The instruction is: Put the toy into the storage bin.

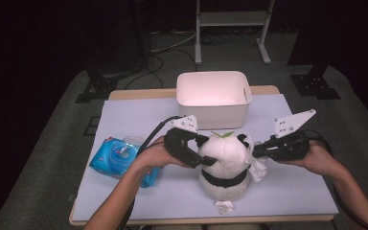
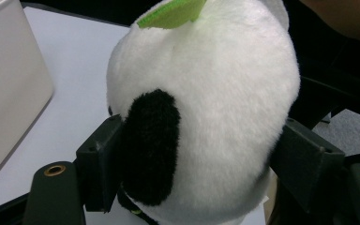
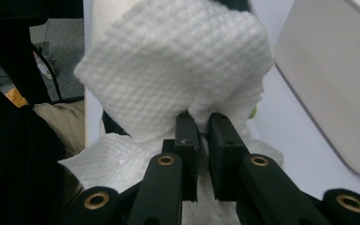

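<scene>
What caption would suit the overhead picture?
Left gripper holds a plush panda while the right gripper presses a white wipe against it.

Looks like a lab or recording studio setup, not anyone's home. Black curtains (image 1: 38, 33) close off the whole upper part of the high view, so the background is just dark. The floor is grey carpet (image 1: 43, 158) with loose cables (image 1: 172, 45) snaking across it at top center. A white metal frame (image 1: 232, 21) stands at the top, and black stand bases (image 1: 316, 84) sit at the upper right and upper left. In the middle is a small wooden table (image 1: 124, 93) covered with a plain white sheet (image 1: 134, 115), lit brightly against all that dark.
</scene>
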### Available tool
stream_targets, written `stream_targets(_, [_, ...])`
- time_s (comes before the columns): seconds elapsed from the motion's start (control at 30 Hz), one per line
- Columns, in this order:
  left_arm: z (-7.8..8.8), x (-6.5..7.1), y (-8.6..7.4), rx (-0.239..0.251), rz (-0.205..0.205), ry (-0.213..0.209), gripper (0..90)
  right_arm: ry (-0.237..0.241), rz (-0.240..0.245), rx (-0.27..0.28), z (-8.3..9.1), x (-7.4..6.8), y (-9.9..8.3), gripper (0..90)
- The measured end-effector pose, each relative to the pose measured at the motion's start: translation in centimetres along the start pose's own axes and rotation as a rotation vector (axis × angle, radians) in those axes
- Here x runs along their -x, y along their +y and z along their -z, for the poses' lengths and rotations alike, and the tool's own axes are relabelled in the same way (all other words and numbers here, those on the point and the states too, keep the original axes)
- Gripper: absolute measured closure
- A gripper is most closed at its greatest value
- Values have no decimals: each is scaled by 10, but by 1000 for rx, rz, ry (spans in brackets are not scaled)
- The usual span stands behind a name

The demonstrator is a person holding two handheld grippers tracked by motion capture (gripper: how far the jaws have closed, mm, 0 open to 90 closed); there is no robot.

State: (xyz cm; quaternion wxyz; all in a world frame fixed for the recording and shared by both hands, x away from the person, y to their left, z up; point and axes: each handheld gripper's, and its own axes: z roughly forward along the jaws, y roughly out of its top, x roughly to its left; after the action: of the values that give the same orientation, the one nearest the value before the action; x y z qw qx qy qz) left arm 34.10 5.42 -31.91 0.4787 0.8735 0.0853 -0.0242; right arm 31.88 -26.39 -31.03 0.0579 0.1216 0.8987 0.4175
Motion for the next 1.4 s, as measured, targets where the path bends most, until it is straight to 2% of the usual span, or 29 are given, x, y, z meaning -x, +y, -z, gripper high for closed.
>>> stream_targets(0.1, [-5, 1, 5, -10, -8, 1, 249, 0, 7, 18, 8, 0, 9, 820])
stream_targets(0.23, [-9, 3, 13, -35, -19, 4, 248, -18, 36, -9, 15, 0, 23, 820])
stream_targets(0.33, [-14, 5, 18, -44, -41, -4, 248, -18, 47, 14, 21, 0, 35, 820])
stream_targets(0.43, [-19, 8, 24, -59, -65, -6, 248, -20, 74, 8, 23, -2, 50, 820])
stream_targets(0.5, [-19, 8, 25, -67, -61, -3, 248, -27, 91, -18, 21, -2, 57, 820])
stream_targets(0.67, [-18, 6, 21, -52, -62, -10, 249, -14, 71, -26, 17, 0, 51, 821])
stream_targets(0.77, [-18, 6, 18, -27, -60, -11, 183, -16, 60, -19, 15, 1, 45, 821])
stream_targets(0.8, [-18, 5, 17, -35, -64, -7, 158, -13, 59, -18, 15, 1, 43, 821])
stream_targets(0.87, [-20, 4, 13, -43, -39, -3, 128, -15, 49, -10, 15, 1, 40, 821])
stream_targets(0.9, [-21, 3, 11, -50, -40, -6, 112, -13, 48, -12, 15, 2, 39, 821])
stream_targets(1.07, [-30, 0, 3, -17, -17, -49, 100, 6, 38, 0, 11, 1, 33, 822])
stream_targets(1.13, [-29, -1, 1, 8, -16, -50, 171, 3, 34, 2, 11, 2, 32, 822])
stream_targets(1.23, [-23, -1, 4, 17, -31, -34, 304, -11, 39, 15, 13, 1, 34, 822])
stream_targets(1.4, [-13, 1, 14, 12, -59, 26, 323, -33, 60, 45, 15, 2, 45, 823])
